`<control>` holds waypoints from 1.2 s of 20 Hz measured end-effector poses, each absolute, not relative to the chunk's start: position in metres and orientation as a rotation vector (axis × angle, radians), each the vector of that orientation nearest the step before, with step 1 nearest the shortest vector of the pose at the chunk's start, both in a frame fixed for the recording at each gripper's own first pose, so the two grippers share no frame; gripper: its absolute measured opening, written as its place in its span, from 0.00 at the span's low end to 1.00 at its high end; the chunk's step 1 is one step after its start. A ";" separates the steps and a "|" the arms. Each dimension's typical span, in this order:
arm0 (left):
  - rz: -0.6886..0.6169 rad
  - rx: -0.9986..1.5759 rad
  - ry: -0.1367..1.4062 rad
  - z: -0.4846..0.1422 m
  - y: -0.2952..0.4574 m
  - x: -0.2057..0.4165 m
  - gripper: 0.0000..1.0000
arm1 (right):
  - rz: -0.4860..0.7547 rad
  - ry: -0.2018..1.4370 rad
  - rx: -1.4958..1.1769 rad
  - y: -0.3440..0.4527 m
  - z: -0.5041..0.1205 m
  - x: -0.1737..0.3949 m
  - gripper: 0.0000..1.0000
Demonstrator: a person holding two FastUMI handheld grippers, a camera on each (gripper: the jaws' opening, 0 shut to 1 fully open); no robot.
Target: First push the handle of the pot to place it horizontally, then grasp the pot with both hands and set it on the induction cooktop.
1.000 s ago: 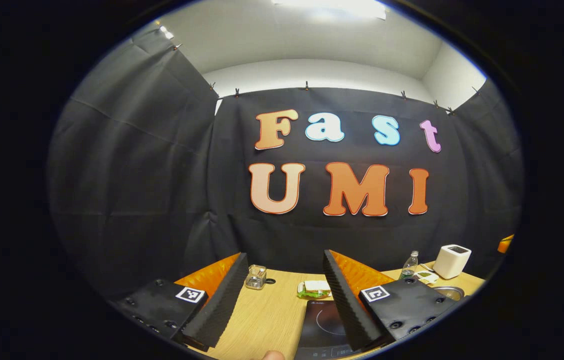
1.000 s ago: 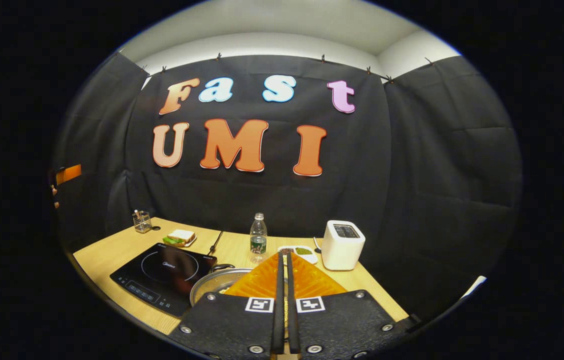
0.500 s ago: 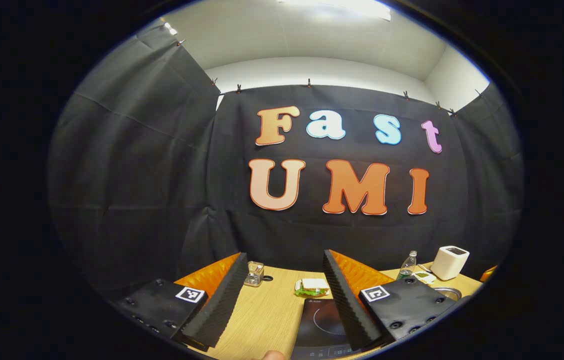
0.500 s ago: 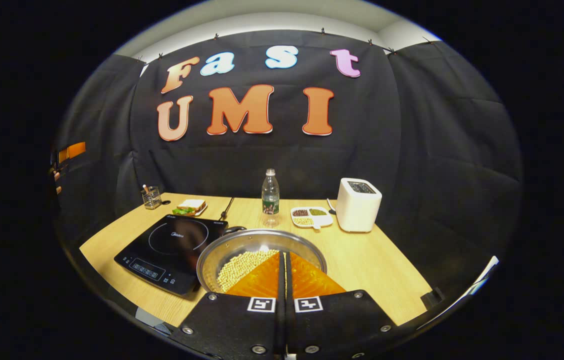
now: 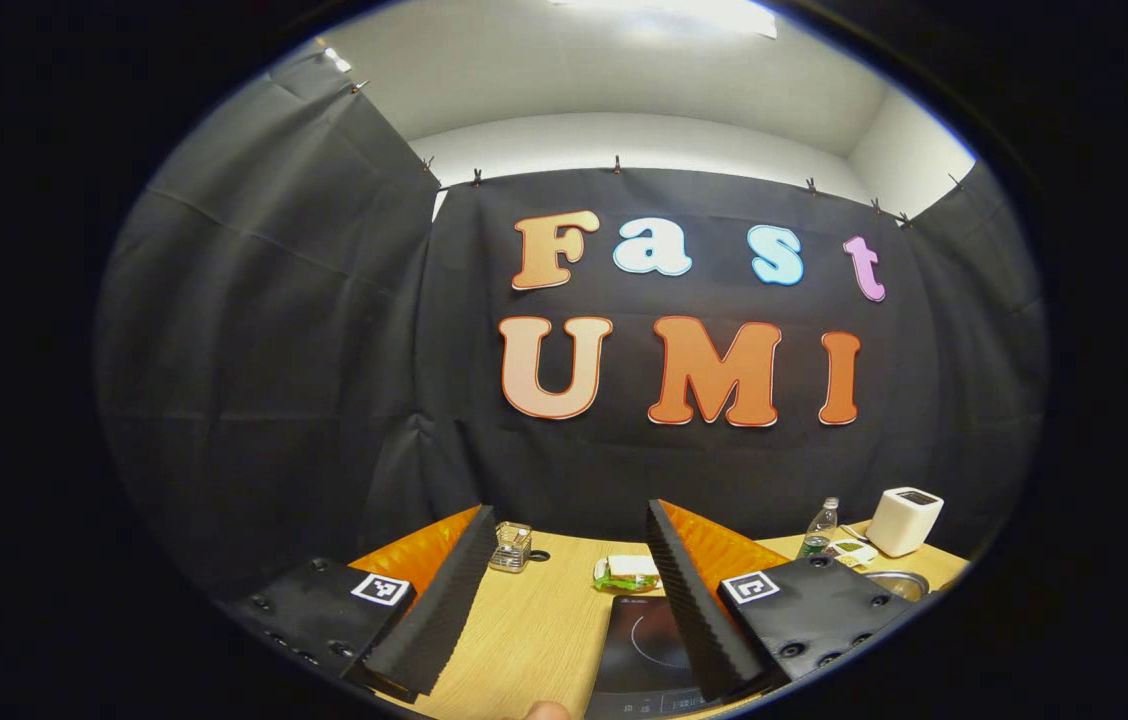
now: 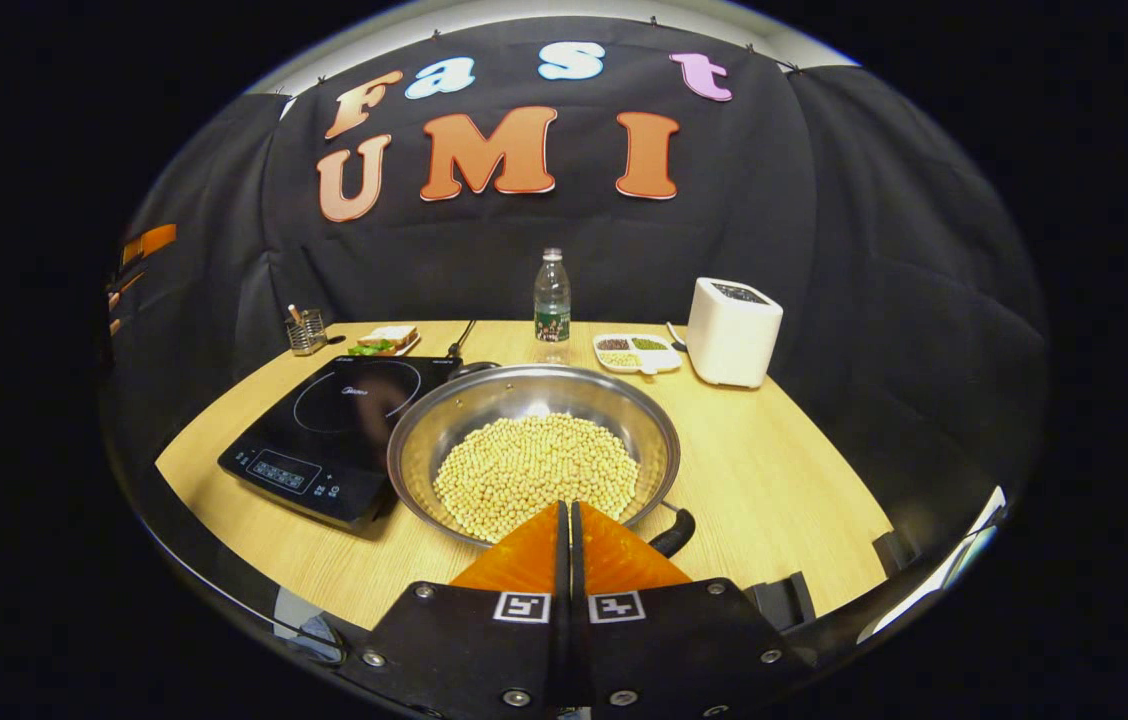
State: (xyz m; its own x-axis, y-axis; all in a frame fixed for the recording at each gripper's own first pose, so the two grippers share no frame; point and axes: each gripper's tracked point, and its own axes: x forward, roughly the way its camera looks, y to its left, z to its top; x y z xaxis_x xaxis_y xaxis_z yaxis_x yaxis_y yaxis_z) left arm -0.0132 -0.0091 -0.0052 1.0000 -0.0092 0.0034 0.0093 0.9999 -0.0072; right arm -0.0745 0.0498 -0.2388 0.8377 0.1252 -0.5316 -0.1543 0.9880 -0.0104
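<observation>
In the right gripper view we now look down on the round stainless-steel pot [image 6: 534,455], where a second ago only its rim showed and half a second ago part of the bowl. It sits on the pale wooden table [image 6: 774,480], filled with yellowish beans [image 6: 536,472], its left side touching the edge of the flat black induction cooktop [image 6: 339,425]. One black handle [image 6: 674,532] sticks out at the pot's near right, another [image 6: 469,368] at its far rim.

Our right gripper [image 6: 564,515] has tipped downward and hangs at the pot's near rim, its two fingers pressed together with nothing between them.

Farther back stand a clear plastic water bottle [image 6: 551,297], a white box-shaped toaster [image 6: 732,331], a white divided dish [image 6: 636,352], a sandwich on a plate [image 6: 384,340] and a small clear glass holder [image 6: 305,332].

In the left gripper view our left gripper [image 5: 564,560] has barely moved: fingers spread wide, held above the table with the cooktop [image 5: 644,650] below.
</observation>
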 end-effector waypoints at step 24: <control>-0.022 0.009 0.031 -0.015 -0.027 0.003 0.99 | 0.063 0.755 0.011 0.028 -0.302 -0.071 0.00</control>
